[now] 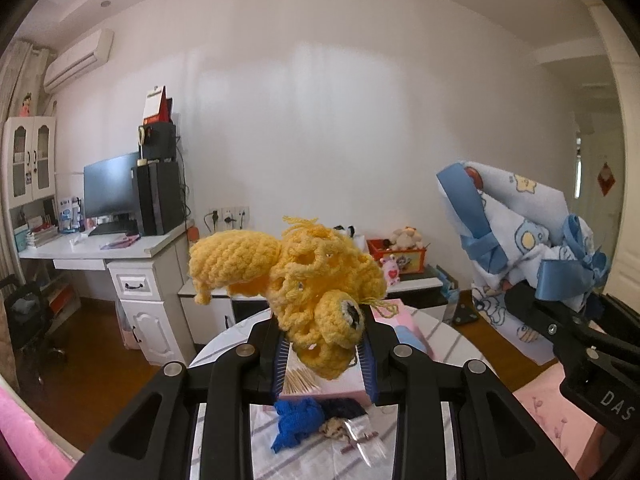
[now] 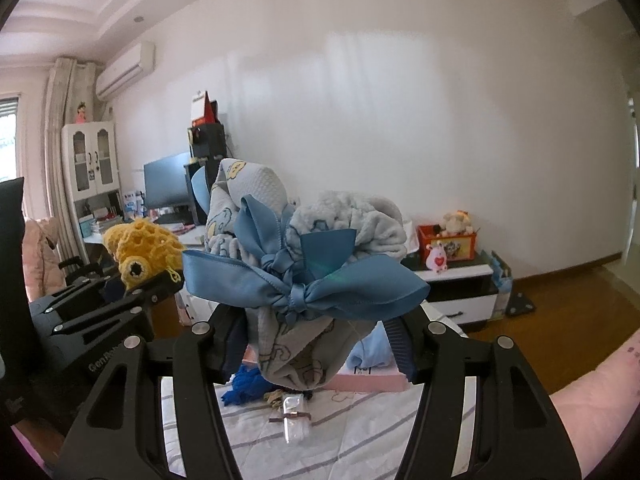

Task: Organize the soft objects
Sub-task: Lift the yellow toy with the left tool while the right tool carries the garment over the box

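Note:
My left gripper (image 1: pixel 325 354) is shut on a yellow crocheted toy (image 1: pixel 304 280), held up in the air above the table. In the right wrist view the same yellow toy (image 2: pixel 140 248) shows at the left with the left gripper under it. My right gripper (image 2: pixel 316 354) is shut on a bundled light blue blanket with cartoon prints and blue satin ribbon bows (image 2: pixel 304 272). That blanket bundle (image 1: pixel 516 240) appears at the right of the left wrist view. On the table lie a blue knitted piece (image 1: pixel 296 420), a dark blue cloth (image 1: pixel 344 406) and a pink box (image 2: pixel 368 380).
The round table has a white striped cloth (image 2: pixel 352 440). A small clear packet (image 2: pixel 294 416) lies near its front. Behind stand a white desk with a monitor (image 1: pixel 110 190), a low white cabinet (image 2: pixel 460 284) with a red toy box (image 2: pixel 448 244), and a wooden floor.

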### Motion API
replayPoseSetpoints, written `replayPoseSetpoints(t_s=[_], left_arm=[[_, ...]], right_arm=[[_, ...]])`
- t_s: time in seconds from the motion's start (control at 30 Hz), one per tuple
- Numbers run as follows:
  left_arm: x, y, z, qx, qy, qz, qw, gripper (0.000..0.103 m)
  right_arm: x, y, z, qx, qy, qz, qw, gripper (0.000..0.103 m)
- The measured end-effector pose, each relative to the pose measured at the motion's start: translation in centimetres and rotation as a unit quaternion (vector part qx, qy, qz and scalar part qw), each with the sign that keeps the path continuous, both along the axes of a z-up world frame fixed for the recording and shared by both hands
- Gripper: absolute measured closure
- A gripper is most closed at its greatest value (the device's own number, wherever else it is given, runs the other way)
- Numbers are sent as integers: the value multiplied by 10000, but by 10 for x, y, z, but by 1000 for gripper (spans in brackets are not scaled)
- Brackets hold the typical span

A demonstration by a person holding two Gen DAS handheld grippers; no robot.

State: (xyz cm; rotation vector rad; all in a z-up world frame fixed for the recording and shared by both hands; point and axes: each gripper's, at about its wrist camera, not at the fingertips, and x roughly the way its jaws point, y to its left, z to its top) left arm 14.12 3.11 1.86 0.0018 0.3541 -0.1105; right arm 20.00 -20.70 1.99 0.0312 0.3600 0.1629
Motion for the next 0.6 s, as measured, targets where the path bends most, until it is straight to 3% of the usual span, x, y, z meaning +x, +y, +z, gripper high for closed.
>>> replayPoseSetpoints(t_s=[0.33, 0.6], left_arm=[[123, -12, -15, 10, 624, -64, 9980, 76], [239, -23, -35, 119, 1287, 45, 9916, 75]], right_arm=[[94, 4, -41, -2, 635, -91, 9979, 47], [169, 15, -87, -69, 1282, -68, 9917, 47]])
